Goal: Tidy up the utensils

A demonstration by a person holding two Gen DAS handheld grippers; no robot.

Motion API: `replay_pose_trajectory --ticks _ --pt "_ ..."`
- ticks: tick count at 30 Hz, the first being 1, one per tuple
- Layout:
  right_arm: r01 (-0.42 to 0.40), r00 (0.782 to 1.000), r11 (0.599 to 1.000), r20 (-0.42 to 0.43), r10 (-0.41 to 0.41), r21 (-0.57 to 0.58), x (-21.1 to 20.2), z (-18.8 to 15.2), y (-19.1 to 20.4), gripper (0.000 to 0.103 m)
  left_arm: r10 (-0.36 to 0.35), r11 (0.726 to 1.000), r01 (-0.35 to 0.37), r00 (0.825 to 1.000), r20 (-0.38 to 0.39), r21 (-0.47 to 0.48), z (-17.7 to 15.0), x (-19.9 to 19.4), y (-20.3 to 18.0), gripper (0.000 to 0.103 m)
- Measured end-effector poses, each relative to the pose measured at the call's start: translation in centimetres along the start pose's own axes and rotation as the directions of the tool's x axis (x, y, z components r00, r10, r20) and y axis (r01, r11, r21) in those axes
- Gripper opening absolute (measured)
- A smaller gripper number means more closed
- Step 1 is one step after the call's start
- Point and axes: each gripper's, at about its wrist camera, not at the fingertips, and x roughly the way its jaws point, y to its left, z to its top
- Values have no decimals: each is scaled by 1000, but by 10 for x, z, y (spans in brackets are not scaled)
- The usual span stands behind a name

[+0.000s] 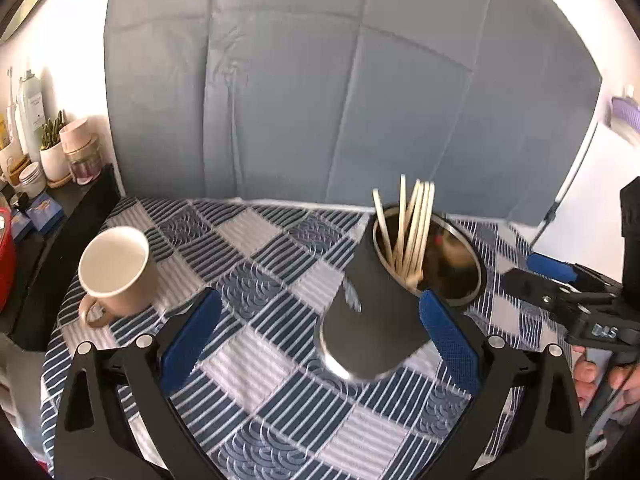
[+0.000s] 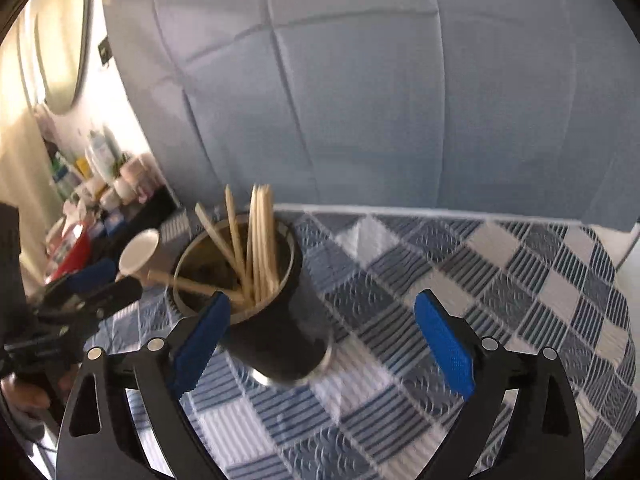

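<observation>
A black tumbler with a steel rim stands on the blue-and-white checked tablecloth and holds several wooden chopsticks. My left gripper is open around it, the right blue pad close to the tumbler's side and the left pad well apart. In the right wrist view the same tumbler and chopsticks sit by the left pad of my open right gripper; one stick leans out to the left. Nothing is gripped. Each gripper shows in the other's view, at the edge: right gripper, left gripper.
A beige mug stands upright at the table's left. A dark side shelf beyond it carries bottles, jars and a small plant. A grey-blue backdrop hangs behind the table. A person's hand holds the right gripper.
</observation>
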Motion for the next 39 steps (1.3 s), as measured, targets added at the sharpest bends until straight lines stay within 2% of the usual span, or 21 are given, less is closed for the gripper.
replay_pose_trajectory --ticks 2,7,10,14,19,21,27,31,35,39 --pt "1 1000 1000 -9 -1 1 -6 -14 2 90 26 999 -26 1000 -16 22 -8 -3 -4 97" --pt "-23 998 999 -51 25 31 -18 -36 8 90 46 994 -37 996 -78 105 -27 -12 -22 97" --pt "-30 999 999 -42 32 42 -34 -44 14 90 40 996 -33 995 -87 86 -35 -22 -27 97" --pt "-41 998 997 -36 43 62 -54 -49 18 91 106 992 -97 988 -113 77 -39 -37 -31 97" --pt "-19 1000 995 -18 21 95 -75 -51 14 92 130 989 -120 984 -123 89 -41 -57 -31 97" --pt "-23 999 994 -35 27 107 -79 -51 14 92 118 991 -109 984 -132 77 -38 -63 -29 97" --pt "-28 999 995 -28 31 98 -93 -51 21 92 174 980 -165 981 -83 108 -35 -84 -36 97" --pt "-11 1000 997 -10 12 80 -101 -50 27 92 144 988 -137 985 -93 74 -35 -92 -45 97" --pt "23 1000 998 2 -23 59 -107 -50 33 92 159 983 -152 985 -65 107 -36 -99 -53 97" --pt "57 998 996 5 -58 63 -110 -52 33 92 150 985 -144 986 -70 90 -39 -102 -55 97"
